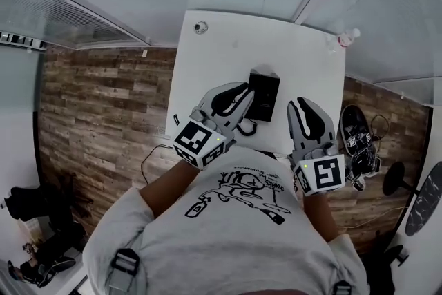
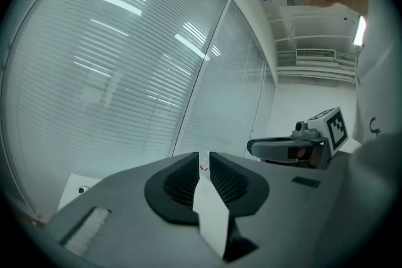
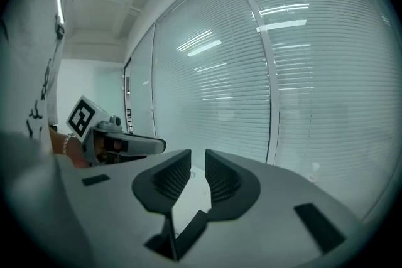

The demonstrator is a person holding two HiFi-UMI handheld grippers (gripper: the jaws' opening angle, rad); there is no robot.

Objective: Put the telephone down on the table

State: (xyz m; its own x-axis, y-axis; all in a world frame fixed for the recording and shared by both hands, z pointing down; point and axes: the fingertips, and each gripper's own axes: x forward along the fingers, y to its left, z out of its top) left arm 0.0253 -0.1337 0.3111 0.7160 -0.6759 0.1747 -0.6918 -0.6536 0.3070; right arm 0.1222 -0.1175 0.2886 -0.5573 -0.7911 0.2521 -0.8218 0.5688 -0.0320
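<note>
Telephone: a black rectangular telephone (image 1: 263,94) lies flat on the white rectangular worktop (image 1: 207,72), near its 6 o'clock edge. By the look of it, the put-down is done.

Left gripper (image 2: 204,155): jaws pressed together, nothing between them. It hangs at the telephone's 8 o'clock, just beside it and above the worktop.

Right gripper (image 3: 197,154): jaws likewise together and empty, at the telephone's 4 o'clock, apart from it.

Step in hand (judgement): clearing away. Draw both grippers back toward 6 o'clock, level, without brushing the telephone.

In the way: a dark looped cord (image 1: 246,126) at the telephone's 7 o'clock, close under the left gripper, could snag.

Around:
- A small round white object (image 1: 201,27) sits at the worktop's 11 o'clock corner.
- A pale pinkish item (image 1: 343,40) is at the 1 o'clock corner, too small to identify.
- Black stand gear (image 1: 359,141) sits on the wood-plank floor (image 1: 103,107) at 3 o'clock.
</note>
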